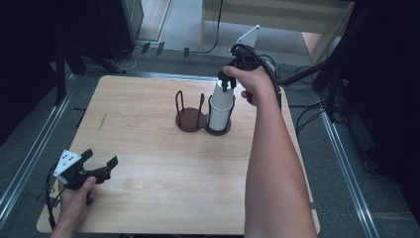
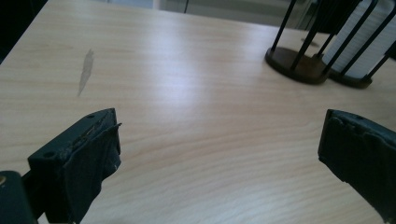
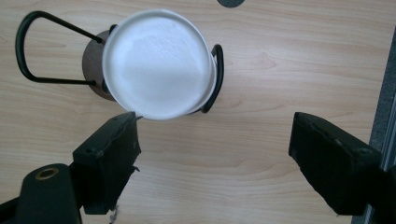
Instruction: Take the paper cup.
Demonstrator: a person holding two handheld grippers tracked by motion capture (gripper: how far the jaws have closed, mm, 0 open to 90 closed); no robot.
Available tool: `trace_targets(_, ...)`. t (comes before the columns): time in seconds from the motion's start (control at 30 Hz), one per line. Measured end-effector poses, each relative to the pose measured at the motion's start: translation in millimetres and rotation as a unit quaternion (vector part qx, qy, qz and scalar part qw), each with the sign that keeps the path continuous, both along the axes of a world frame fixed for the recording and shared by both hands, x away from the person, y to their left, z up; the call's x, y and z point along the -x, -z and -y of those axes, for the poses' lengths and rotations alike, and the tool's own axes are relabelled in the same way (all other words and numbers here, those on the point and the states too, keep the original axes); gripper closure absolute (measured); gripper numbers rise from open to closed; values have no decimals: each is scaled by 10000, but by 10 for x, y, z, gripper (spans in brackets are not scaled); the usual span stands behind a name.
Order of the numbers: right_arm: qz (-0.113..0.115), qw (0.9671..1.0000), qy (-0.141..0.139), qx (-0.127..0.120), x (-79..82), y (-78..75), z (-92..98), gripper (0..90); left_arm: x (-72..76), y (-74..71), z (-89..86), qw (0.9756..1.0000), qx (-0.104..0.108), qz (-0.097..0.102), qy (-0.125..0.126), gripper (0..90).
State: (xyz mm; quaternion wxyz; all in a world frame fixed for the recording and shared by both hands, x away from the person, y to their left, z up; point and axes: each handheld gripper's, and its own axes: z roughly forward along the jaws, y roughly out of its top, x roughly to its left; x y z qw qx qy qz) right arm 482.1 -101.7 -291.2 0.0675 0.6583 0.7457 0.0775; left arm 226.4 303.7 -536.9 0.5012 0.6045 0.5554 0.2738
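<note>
Right gripper view: white cup stack (image 3: 159,63) in rack (image 3: 28,46), beyond open, empty jaws.

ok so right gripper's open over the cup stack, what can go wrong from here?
1. The right gripper sits close by the top of the cup stack; a sideways nudge could tip the tall stack.
2. The holder is light wire; a jaw catching a loop might drag it across the table.

No readable text, label, brand, number or sign on anything in view.
</note>
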Motion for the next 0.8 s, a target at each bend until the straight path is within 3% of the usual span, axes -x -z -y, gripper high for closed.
trace_targets(0.23,6,10000,-12,-24,-92,-28,-135,182,-105,-93,248,9997,-19,68,249,0)
trace_targets(0.27,-5,10000,-19,10,-123,-6,-167,182,-141,-113,349,9992,-104,78,376,0)
trace_targets(0.43,-74,9999,-72,59,-177,88,-246,182,-219,-139,527,9982,-148,95,574,0)
trace_targets(0.47,-72,9999,-25,74,-201,126,-280,188,-273,-150,632,9976,-140,102,674,0)
trace_targets(0.8,-182,9998,78,63,-267,276,-351,250,-432,-255,1062,9927,-149,244,1169,0)
